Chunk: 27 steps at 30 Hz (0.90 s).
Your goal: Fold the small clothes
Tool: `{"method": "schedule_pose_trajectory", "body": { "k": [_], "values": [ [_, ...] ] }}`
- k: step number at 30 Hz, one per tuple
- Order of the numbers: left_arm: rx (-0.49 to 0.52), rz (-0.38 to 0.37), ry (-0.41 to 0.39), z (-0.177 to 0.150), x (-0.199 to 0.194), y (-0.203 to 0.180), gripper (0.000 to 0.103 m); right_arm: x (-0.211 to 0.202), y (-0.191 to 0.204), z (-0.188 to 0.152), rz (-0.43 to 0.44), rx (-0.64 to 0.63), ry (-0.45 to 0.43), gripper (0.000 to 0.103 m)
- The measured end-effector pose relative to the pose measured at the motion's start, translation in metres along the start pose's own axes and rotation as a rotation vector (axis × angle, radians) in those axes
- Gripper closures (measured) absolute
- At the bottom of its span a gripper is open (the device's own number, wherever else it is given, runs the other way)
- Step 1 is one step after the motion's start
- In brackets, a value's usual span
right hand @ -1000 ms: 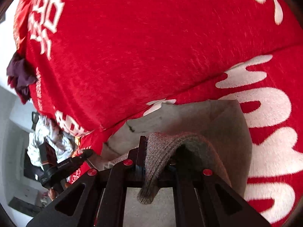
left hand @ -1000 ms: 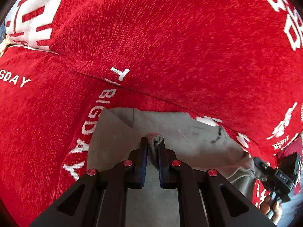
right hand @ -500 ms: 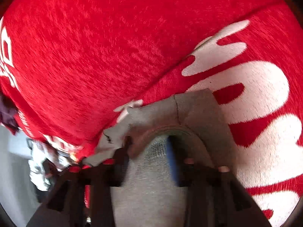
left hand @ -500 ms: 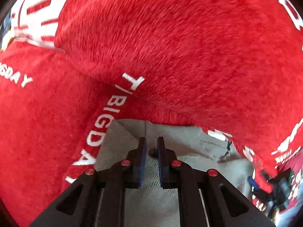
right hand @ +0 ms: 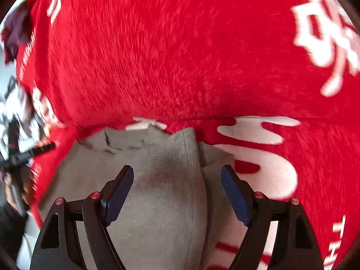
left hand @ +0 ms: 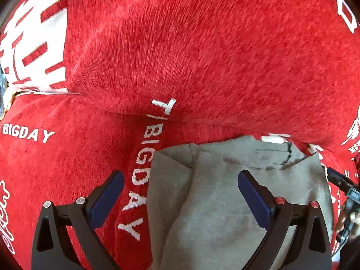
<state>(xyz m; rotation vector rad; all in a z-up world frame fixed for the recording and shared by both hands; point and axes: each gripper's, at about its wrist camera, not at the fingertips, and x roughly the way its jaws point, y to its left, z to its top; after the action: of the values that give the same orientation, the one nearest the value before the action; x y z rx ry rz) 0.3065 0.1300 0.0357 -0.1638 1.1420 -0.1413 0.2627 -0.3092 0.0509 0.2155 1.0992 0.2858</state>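
A small grey garment lies folded on a red blanket with white lettering. My left gripper is open and empty, its blue pads spread just above the garment's left part. In the right wrist view the same grey garment lies under my right gripper, which is also open and empty, jaws spread over a raised fold. The right gripper also shows at the right edge of the left wrist view.
The red blanket covers a cushion and the seat behind the garment. A dark purple cloth and a white patterned heap lie at the far left of the right wrist view.
Both grippers were shut on the grey garment's edge one second ago. Both have opened and let go, and the garment now lies flat on the blanket.
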Motion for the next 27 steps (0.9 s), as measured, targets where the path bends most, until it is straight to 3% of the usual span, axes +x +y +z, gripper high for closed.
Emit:
{"method": "schedule_pose_trajectory", "body": {
  "k": [3,6,11,13,14,15,17,19,21,25,27],
  "values": [
    [0.021,-0.013,0.057,0.001,0.018,-0.001,0.003,0.027,-0.006,0.005,-0.008,-0.017,0.066,0.022],
    [0.074,-0.032,0.063,0.000,0.023,-0.013,0.003,0.037,-0.008,0.007,0.001,-0.044,0.081,0.041],
    [0.170,-0.025,0.072,0.002,0.038,-0.039,0.003,0.037,-0.006,0.010,0.039,-0.061,0.085,0.043],
    [0.203,-0.011,0.110,0.000,0.051,-0.046,0.015,0.042,-0.004,0.012,0.039,-0.071,0.099,0.043],
    [0.213,-0.008,0.134,-0.001,0.057,-0.047,0.039,0.043,-0.004,0.012,0.043,-0.080,0.101,0.044],
    [0.212,-0.016,0.167,-0.002,0.063,-0.048,0.048,0.046,-0.003,0.012,0.041,-0.087,0.098,0.051],
    [0.200,-0.018,0.135,-0.003,0.062,-0.049,0.053,0.045,-0.003,0.013,0.014,-0.102,0.093,0.068],
    [0.209,0.001,0.114,-0.004,0.060,-0.051,0.065,0.043,-0.007,0.016,0.033,-0.089,0.086,0.094],
    [0.226,0.013,0.096,-0.005,0.056,-0.053,0.087,0.038,-0.009,0.016,0.051,-0.076,0.064,0.094],
    [0.245,0.015,0.080,-0.005,0.049,-0.057,0.091,0.030,0.002,0.012,0.072,-0.122,0.033,0.094],
    [0.237,0.020,0.077,-0.004,0.047,-0.058,0.093,0.029,0.010,0.013,0.029,-0.147,0.021,0.095]
  ]
}}
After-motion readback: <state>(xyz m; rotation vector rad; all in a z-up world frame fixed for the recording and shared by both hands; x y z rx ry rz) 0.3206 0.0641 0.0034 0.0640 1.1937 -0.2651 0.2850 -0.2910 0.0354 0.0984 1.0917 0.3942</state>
